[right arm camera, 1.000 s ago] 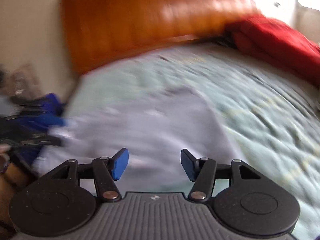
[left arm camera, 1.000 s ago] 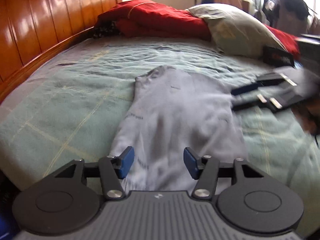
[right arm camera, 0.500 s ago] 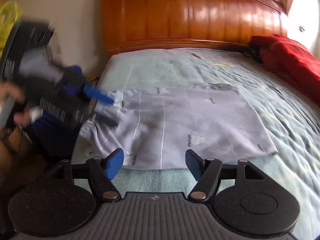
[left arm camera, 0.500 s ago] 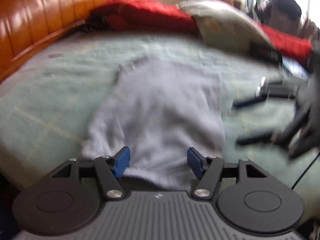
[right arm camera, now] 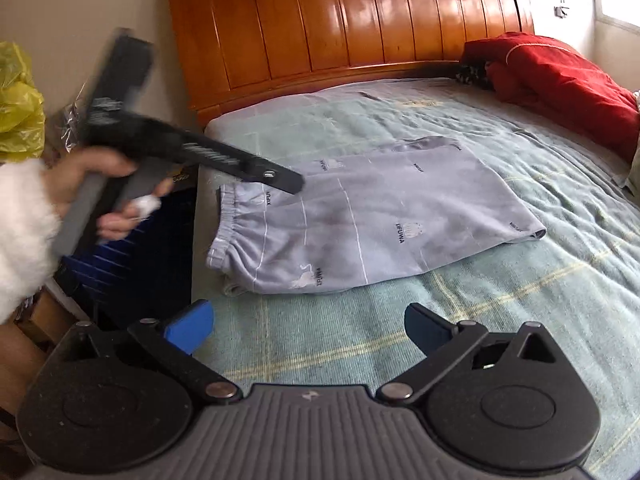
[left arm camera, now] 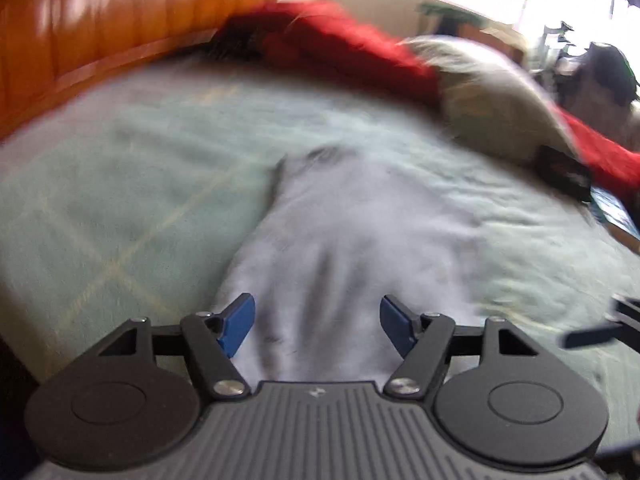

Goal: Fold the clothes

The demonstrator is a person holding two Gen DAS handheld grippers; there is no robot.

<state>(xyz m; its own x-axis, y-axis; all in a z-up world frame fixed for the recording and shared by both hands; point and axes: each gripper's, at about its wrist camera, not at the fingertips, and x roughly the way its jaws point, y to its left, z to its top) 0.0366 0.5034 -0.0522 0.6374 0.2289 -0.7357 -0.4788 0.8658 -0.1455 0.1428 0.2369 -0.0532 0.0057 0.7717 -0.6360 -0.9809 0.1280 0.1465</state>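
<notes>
Grey-lavender printed trousers (right arm camera: 380,220) lie folded flat on the green bedspread (right arm camera: 520,312), elastic waistband to the left. In the blurred left wrist view they (left arm camera: 352,240) stretch away from my left gripper (left arm camera: 316,320). Its blue pads are spreading apart, cloth below and between them, not pinched. From the right wrist view a hand in a fluffy white sleeve (right arm camera: 24,236) holds that left gripper (right arm camera: 280,178) over the waistband. My right gripper (right arm camera: 308,328) hovers over bare bedspread just short of the trousers' near edge, jaws opening wide, nothing between them.
A glossy wooden headboard (right arm camera: 360,20) runs along the far side. A red quilt (right arm camera: 560,76) and a pale pillow (left arm camera: 500,96) lie at the bed's far end. A dark box (left arm camera: 564,172) lies by the pillow. Beside the bed stand a blue crate (right arm camera: 132,264) and a yellow bag (right arm camera: 16,100).
My right gripper has drawn back off the trousers onto bare bedspread and opened much wider. The left gripper's pads have spread further, and it has swung in over the waistband.
</notes>
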